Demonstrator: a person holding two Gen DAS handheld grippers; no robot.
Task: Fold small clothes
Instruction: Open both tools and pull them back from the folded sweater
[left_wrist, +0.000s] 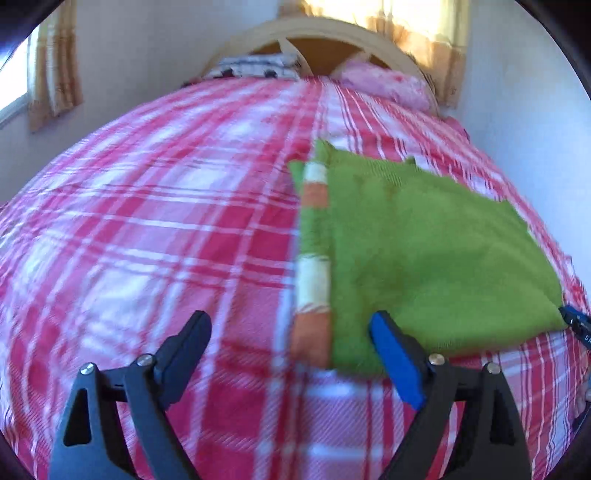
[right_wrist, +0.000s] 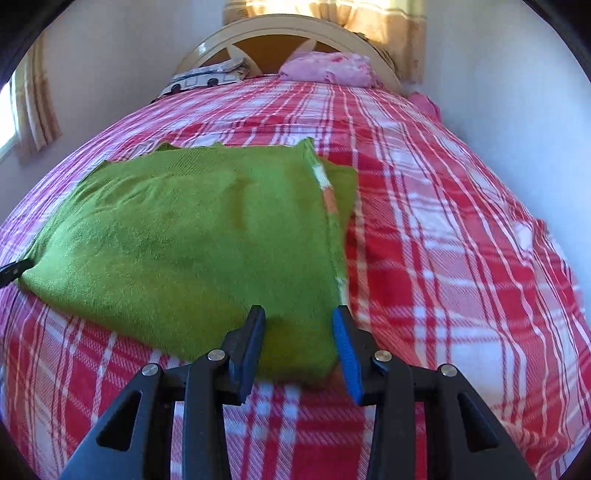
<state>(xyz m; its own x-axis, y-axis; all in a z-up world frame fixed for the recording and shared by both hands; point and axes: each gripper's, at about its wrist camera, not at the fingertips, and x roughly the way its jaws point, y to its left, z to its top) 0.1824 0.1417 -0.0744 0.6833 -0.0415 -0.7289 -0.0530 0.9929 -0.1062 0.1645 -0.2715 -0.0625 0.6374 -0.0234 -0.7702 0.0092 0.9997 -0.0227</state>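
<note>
A green knitted garment with an orange and white striped edge lies folded flat on the red and white plaid bed cover. My left gripper is open and empty, its jaws wide apart at the garment's near left corner. In the right wrist view the same garment lies left of centre. My right gripper is open, its jaws on either side of the garment's near right corner, holding nothing. The right gripper's tip shows at the right edge of the left wrist view.
A cream headboard stands at the far end, with a pink pillow and a patterned pillow against it. A white wall runs along the right side of the bed. Curtains hang by a window at left.
</note>
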